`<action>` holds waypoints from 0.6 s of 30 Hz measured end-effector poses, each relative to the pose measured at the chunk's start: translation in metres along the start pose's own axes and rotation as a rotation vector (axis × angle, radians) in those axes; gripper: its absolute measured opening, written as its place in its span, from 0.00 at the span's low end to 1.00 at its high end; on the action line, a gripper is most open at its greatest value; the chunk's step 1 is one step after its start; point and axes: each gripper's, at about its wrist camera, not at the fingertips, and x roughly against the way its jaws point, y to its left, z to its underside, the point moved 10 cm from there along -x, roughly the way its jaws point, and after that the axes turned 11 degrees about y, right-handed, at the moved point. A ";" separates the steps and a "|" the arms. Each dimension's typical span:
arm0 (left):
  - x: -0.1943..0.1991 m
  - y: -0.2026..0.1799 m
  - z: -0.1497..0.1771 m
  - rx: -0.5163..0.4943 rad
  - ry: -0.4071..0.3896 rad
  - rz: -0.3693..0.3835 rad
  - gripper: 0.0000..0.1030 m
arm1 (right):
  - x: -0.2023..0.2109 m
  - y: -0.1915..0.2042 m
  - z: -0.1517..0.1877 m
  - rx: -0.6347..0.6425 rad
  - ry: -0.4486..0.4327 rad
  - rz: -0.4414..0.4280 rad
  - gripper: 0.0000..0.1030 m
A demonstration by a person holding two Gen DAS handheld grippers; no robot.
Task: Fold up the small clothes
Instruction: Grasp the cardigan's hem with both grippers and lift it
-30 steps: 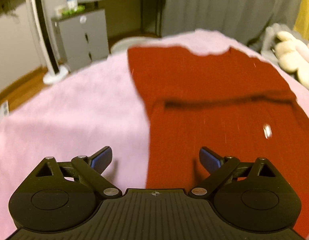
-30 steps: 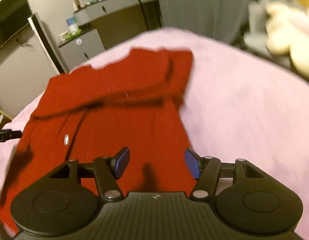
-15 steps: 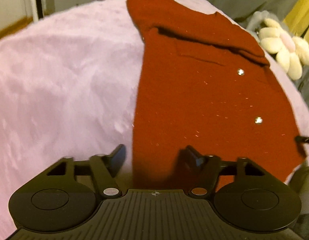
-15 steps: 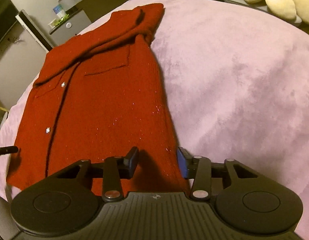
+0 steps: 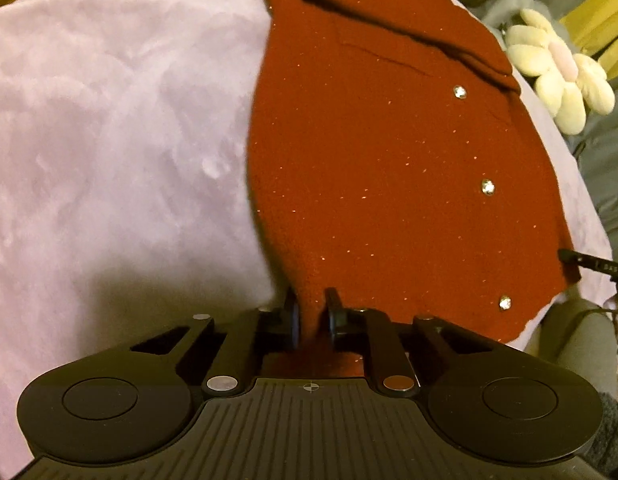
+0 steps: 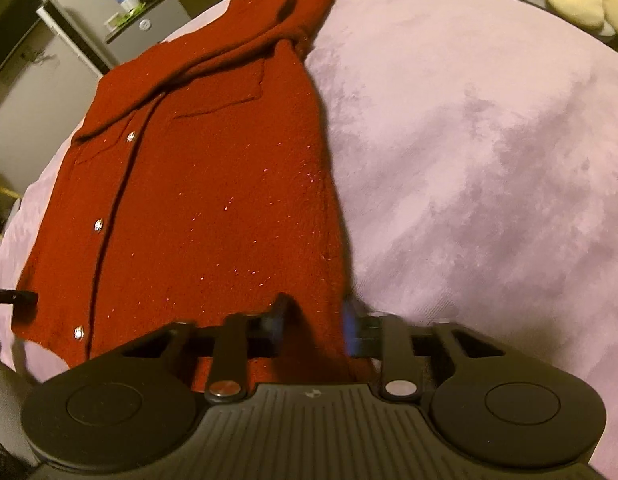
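Red cardigan point(image 5: 389, 168) lies flat on a pink blanket point(image 5: 109, 140), stretching away ahead of both claws. Left claw point(image 5: 311, 312) has just been closing and is clenched on the hem's left corner; right claw point(image 6: 313, 322) has just been closing and pinches the right corner. Each claw's body hides the gripped hem. 3 buttons point(image 5: 487, 187) show; the far collar blurs.
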 end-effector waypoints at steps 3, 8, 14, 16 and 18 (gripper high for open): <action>0.005 -0.009 -0.003 -0.014 -0.024 0.011 0.11 | 0.001 0.006 -0.005 -0.014 -0.008 -0.044 0.11; 0.038 -0.032 -0.025 0.011 -0.139 0.144 0.10 | 0.016 0.020 -0.022 -0.051 -0.066 -0.164 0.10; 0.079 -0.051 -0.070 0.026 -0.287 0.214 0.10 | 0.034 0.038 -0.058 -0.068 -0.145 -0.233 0.09; 0.086 -0.056 -0.085 0.035 -0.315 0.229 0.10 | 0.038 0.044 -0.074 -0.065 -0.179 -0.236 0.09; 0.090 -0.057 -0.102 0.050 -0.343 0.240 0.10 | 0.040 0.049 -0.093 -0.075 -0.210 -0.250 0.09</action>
